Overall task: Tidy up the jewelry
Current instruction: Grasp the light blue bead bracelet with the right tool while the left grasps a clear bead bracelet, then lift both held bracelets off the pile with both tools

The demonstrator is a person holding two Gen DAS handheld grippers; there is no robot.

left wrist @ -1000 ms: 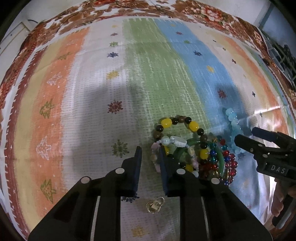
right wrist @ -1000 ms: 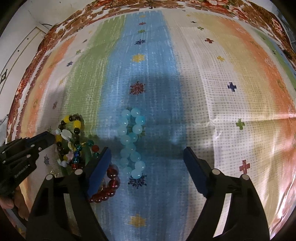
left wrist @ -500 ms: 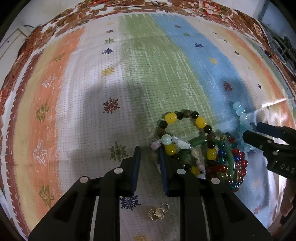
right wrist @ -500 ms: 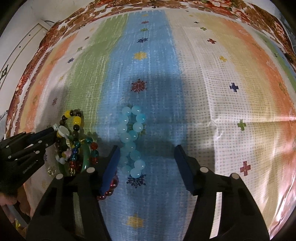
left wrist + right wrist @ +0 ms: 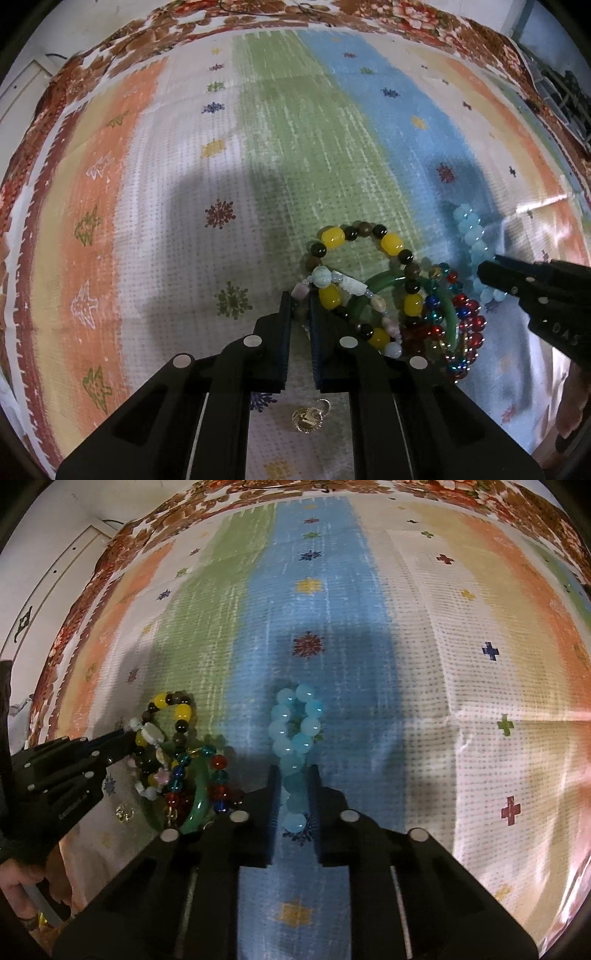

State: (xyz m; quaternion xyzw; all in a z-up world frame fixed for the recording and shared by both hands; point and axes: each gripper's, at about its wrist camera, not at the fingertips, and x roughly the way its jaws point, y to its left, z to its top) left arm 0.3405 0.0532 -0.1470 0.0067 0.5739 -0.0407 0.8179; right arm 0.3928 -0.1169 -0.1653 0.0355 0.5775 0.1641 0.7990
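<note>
Left wrist view: the left gripper (image 5: 300,306), jaws nearly together, pinches the pastel bracelet (image 5: 345,286) at the tangled pile's edge; a gold charm (image 5: 308,419) lies beneath.

Right wrist view: the right gripper (image 5: 293,782) jaws pinch the light-blue bracelet (image 5: 295,734) on the striped cloth (image 5: 424,627), the pile just left.

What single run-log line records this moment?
left tongs: shut on pastel bracelet | right tongs: shut on light-blue bead bracelet | both on striped cloth
</note>
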